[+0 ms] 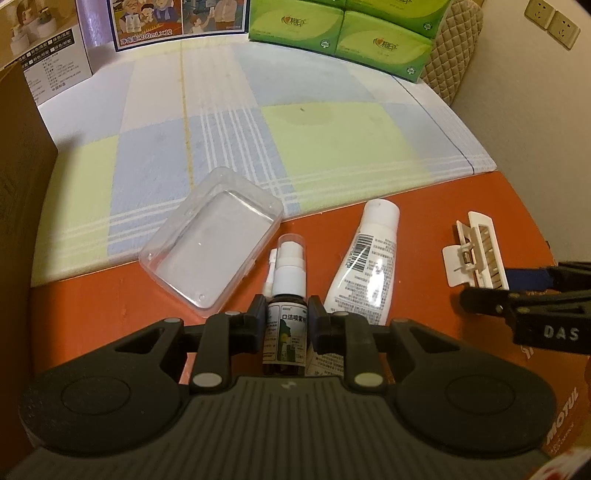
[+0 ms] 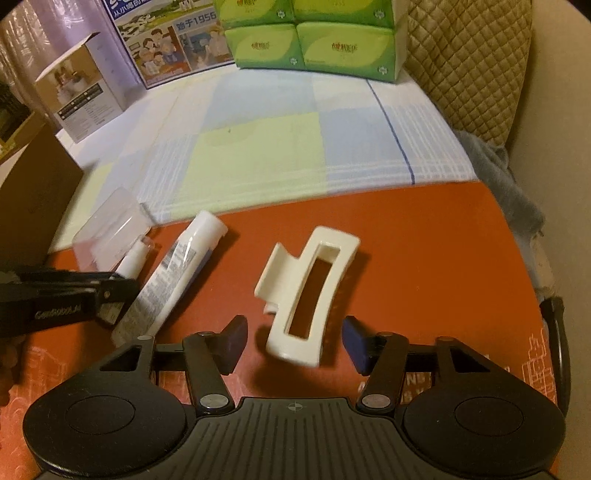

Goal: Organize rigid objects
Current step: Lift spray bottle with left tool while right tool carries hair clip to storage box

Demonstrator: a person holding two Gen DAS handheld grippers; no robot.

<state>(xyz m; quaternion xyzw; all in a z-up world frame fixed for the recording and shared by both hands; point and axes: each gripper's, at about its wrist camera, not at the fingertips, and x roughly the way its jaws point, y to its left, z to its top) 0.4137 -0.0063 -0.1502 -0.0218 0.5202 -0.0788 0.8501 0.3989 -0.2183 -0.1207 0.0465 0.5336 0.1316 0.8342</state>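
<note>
My left gripper is shut on a small brown spray bottle with a white pump and clear cap, low over the orange table. A clear plastic box lies open just ahead-left of it. A white tube lies to its right. In the right wrist view, my right gripper is open, its pads on either side of a cream hair claw clip, apart from it. The tube and the spray bottle's pump lie left, by the left gripper.
A checked cloth covers the far table. Green tissue packs, a milk carton box and a white product box stand at the back. A brown cardboard box stands at left. A quilted chair back is far right.
</note>
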